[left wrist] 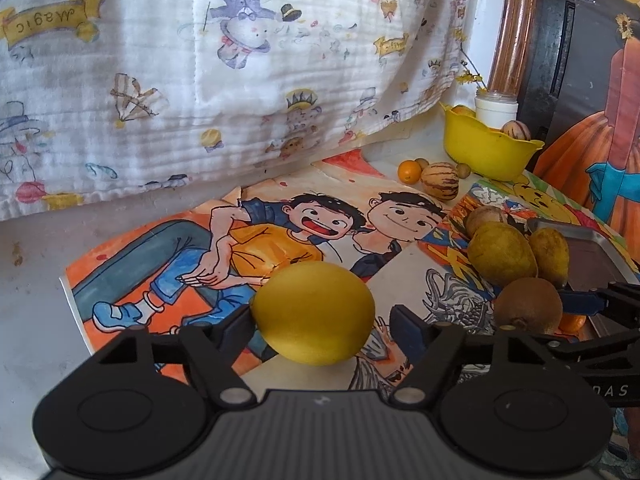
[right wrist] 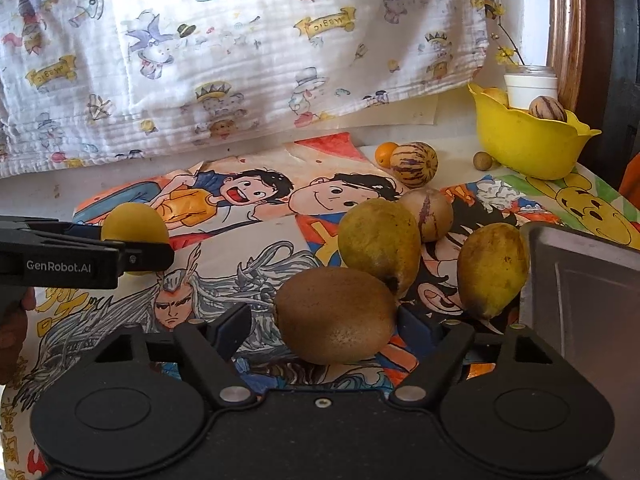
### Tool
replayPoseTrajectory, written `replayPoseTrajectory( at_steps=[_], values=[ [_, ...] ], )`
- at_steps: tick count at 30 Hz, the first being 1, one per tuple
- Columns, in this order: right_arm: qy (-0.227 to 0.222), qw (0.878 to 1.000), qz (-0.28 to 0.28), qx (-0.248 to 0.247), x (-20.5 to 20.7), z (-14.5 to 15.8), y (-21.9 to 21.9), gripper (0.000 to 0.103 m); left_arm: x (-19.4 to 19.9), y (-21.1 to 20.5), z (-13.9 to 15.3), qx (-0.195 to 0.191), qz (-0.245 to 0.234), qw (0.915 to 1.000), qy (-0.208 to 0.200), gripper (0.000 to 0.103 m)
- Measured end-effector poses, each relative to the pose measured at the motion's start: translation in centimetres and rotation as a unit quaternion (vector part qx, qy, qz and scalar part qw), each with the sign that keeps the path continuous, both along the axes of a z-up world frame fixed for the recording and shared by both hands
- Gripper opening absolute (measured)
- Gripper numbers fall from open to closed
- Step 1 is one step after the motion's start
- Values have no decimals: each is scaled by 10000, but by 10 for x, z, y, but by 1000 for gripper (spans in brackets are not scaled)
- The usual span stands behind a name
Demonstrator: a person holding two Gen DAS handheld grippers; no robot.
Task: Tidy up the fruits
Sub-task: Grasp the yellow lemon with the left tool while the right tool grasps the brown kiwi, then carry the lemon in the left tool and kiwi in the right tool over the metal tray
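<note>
A round yellow fruit (left wrist: 312, 312) rests on the drawings between the fingers of my left gripper (left wrist: 322, 320). The left pad is at its side and a gap shows at the right pad, so the gripper is open. In the right wrist view a brown kiwi (right wrist: 336, 314) lies between the fingers of my right gripper (right wrist: 324, 320). The right pad is close against it and the left pad stands clear, so this gripper is open too. Two yellow-green pears (right wrist: 380, 240) (right wrist: 492, 268) lie just behind the kiwi.
A metal tray (right wrist: 580, 280) sits at the right. Farther back are a brownish fruit (right wrist: 426, 214), a striped melon (right wrist: 414, 162), an orange (right wrist: 384, 152) and a yellow bowl (right wrist: 528, 140) holding fruit. A printed cloth (right wrist: 240, 60) hangs behind.
</note>
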State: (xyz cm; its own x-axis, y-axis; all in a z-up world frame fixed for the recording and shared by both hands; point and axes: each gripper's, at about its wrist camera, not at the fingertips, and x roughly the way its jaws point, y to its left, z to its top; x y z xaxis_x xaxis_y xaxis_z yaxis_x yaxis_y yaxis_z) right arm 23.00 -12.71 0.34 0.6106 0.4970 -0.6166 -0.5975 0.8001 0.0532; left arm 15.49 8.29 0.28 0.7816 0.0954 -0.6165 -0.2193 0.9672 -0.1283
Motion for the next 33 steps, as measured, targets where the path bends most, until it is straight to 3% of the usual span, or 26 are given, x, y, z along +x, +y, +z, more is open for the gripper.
replayPoseTrajectory(
  at_steps=[7,18,33],
  values=[
    [-31,9999,-123,-71,2,-3,4,77,5,-3,2,207,31,9998,59,69],
    [-109,9995,-295,19,2,-5,4,69,6,-4,1,263,78,9996,54,68],
    [28,9992,-168,348,-8,-4,-10,67,-5,-16,7,-21,-151,9998,123,68]
  ],
)
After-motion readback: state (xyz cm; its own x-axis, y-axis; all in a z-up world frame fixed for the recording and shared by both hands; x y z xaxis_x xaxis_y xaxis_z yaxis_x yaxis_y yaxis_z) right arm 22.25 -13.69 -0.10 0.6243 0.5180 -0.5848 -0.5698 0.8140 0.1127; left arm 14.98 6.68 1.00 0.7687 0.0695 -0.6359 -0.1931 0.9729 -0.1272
